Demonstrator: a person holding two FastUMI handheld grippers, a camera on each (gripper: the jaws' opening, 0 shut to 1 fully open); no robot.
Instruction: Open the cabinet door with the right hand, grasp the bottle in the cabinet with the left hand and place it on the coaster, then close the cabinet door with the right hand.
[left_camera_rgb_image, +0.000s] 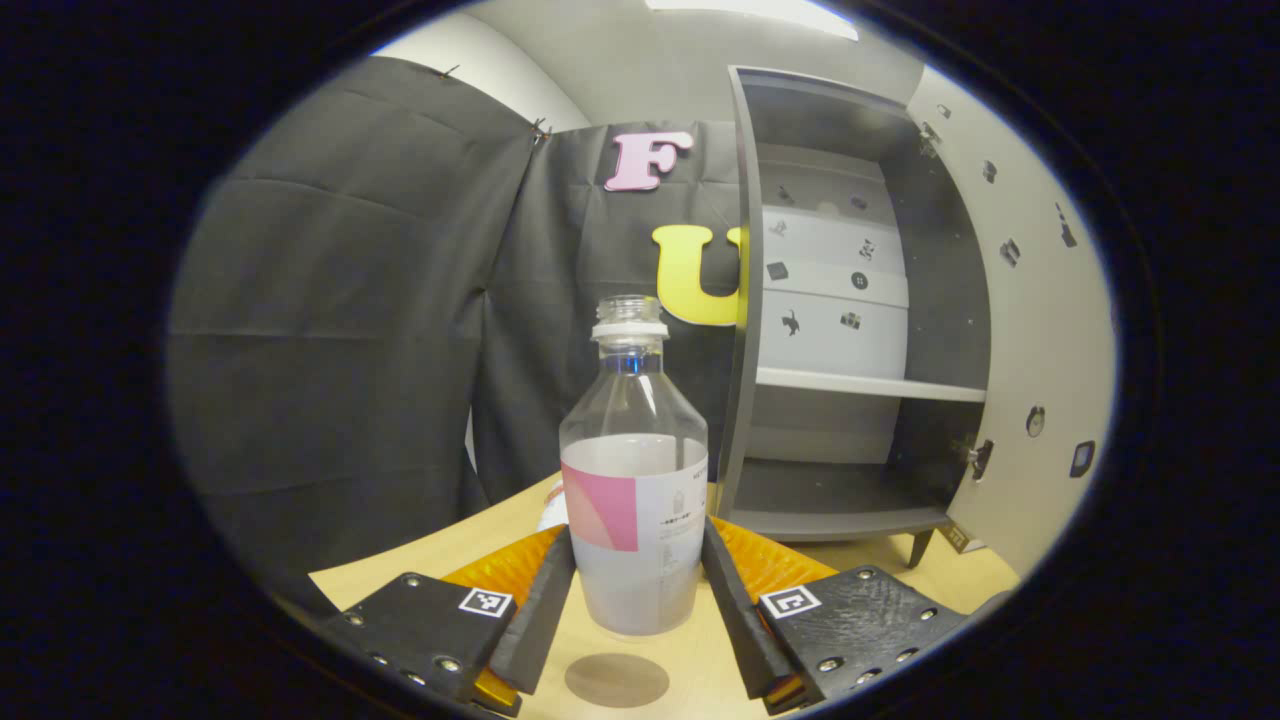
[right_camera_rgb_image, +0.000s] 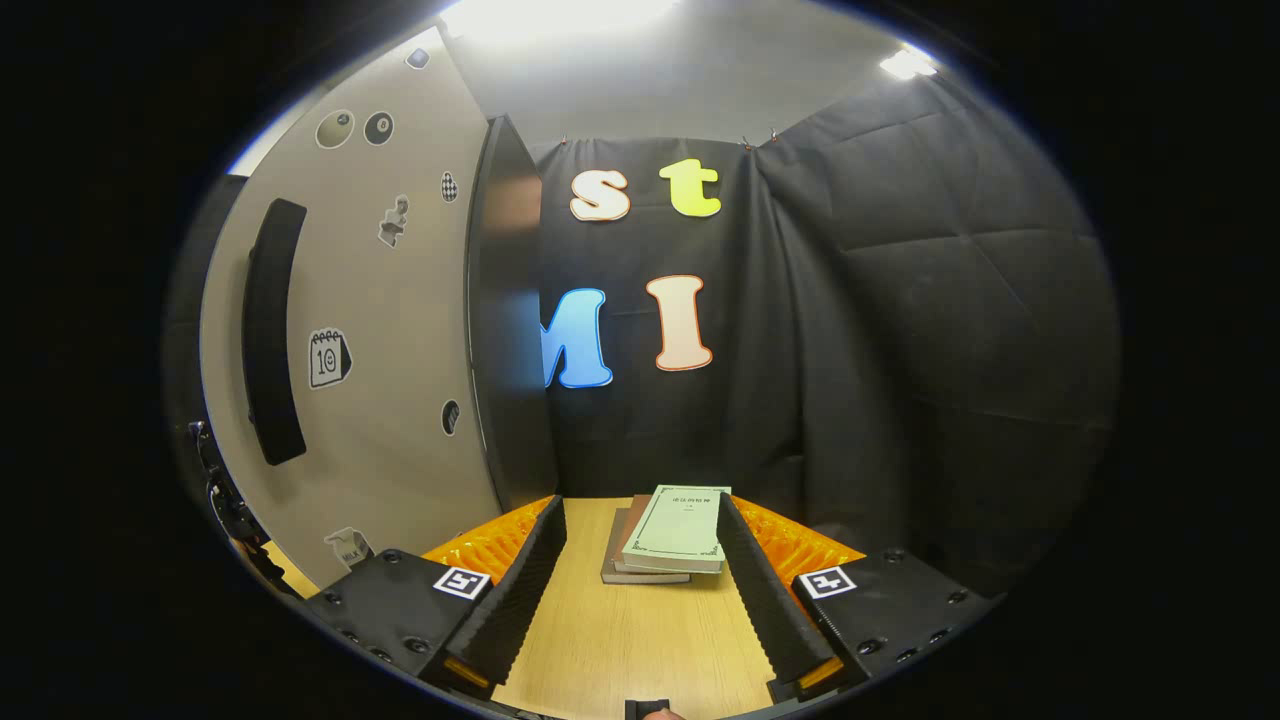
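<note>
Gripping a clear plastic bottle (left_camera_rgb_image: 634, 500) by its lower body, the left gripper (left_camera_rgb_image: 636, 585) has one finger pressed against each side of it in the left gripper view. The bottle stands upright, uncapped, with a pink and white label around its middle. Its base appears slightly raised above a small round brown coaster (left_camera_rgb_image: 616, 680), which lies on the light wooden table (left_camera_rgb_image: 470, 545) at the near edge of the view, between the fingers. Behind the bottle and to the right stands a grey cabinet (left_camera_rgb_image: 850, 300) on short legs, its white shelf (left_camera_rgb_image: 868, 384) and bottom compartment in sight, its pale door (left_camera_rgb_image: 1040, 320) swung wide open to the right and dotted with small stickers. In the right gripper view, the right gripper (right_camera_rgb_image: 640, 590) hovers with fingers spread apart and nothing between them, above the same wooden table. Just past its fingertips lies a small stack of books (right_camera_rgb_image: 668, 535), a pale green one on top. To the left rises the cabinet door's outer face, with a long dark handle (right_camera_rgb_image: 272, 330) and more stickers.
</note>
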